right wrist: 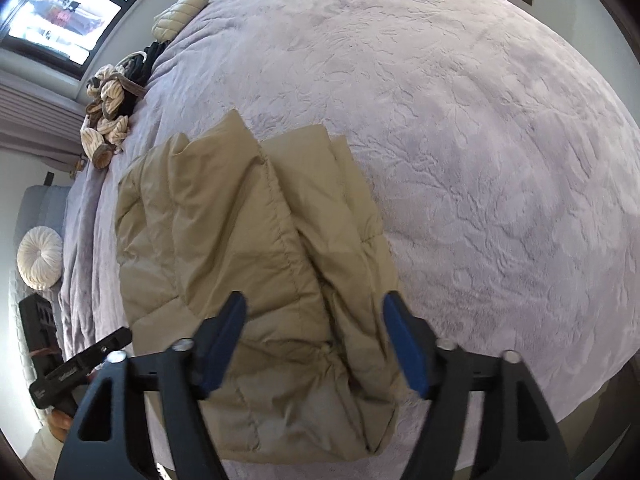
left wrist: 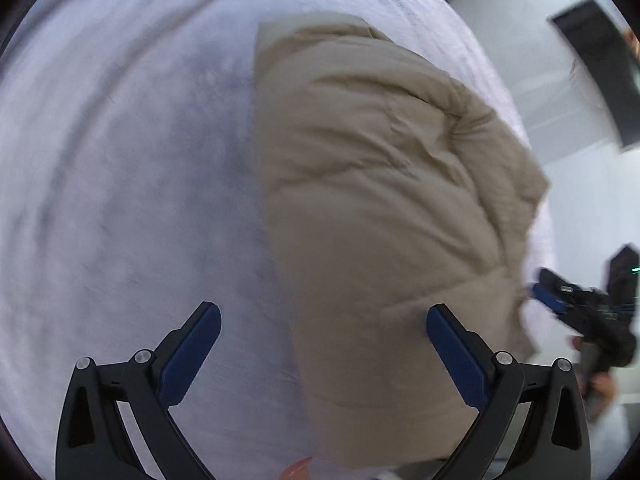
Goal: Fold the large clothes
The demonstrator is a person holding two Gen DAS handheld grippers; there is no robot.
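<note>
A beige puffy quilted jacket [left wrist: 380, 200] lies folded into a thick bundle on a lilac bedspread [left wrist: 120, 180]. My left gripper [left wrist: 323, 320] is open and empty, hovering over the jacket's near left edge. In the left wrist view my right gripper [left wrist: 560, 300] shows at the jacket's right edge. In the right wrist view the jacket [right wrist: 240, 248] lies just ahead, with a folded sleeve on top. My right gripper [right wrist: 314, 304] is open with its jaws either side of the jacket's near end, not closed on it. The left gripper [right wrist: 80, 364] shows at lower left.
The bedspread [right wrist: 480, 160] spreads wide to the right and far side. A pile of striped and dark clothes [right wrist: 116, 100] and a folded cream item [right wrist: 180, 12] lie along the far left edge. A round white cushion [right wrist: 40, 258] sits left, below a window [right wrist: 64, 12].
</note>
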